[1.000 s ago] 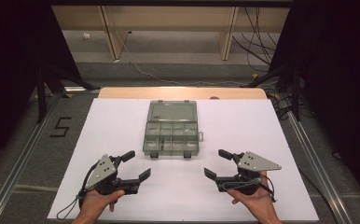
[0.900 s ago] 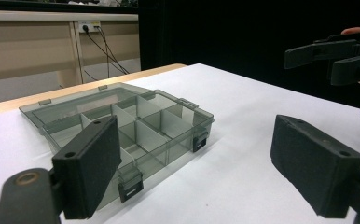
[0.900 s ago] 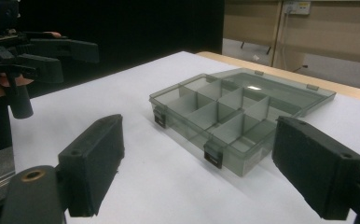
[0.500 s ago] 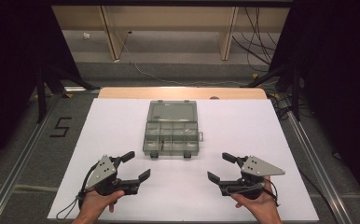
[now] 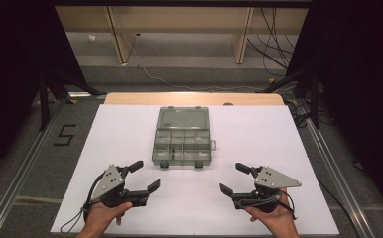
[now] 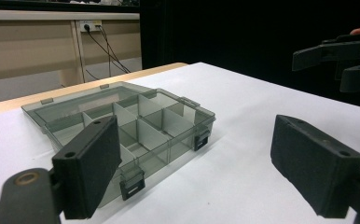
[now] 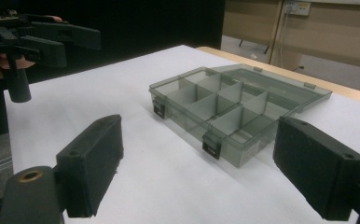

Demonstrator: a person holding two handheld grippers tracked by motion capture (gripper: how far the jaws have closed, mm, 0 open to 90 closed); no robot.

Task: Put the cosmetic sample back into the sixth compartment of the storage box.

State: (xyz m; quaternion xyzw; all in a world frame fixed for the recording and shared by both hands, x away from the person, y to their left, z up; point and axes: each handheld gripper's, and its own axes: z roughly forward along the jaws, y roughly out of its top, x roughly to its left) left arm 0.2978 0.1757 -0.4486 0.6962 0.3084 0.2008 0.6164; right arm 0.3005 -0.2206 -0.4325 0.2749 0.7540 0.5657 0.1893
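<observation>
My left gripper [image 5: 142, 176] and right gripper [image 5: 234, 178], jaws spread and holding nothing, near the open compartment box [image 5: 183, 138], on the white table [image 5: 259, 134].

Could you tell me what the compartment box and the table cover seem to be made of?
The compartment box looks like smoke-tinted transparent hard plastic: its dividers show through the walls and the open lid, and its surfaces are glossy. Its latches look like opaque dark plastic. The table cover appears to be matt white sheet, perhaps paper or laminate; the pictures leave that open.
</observation>
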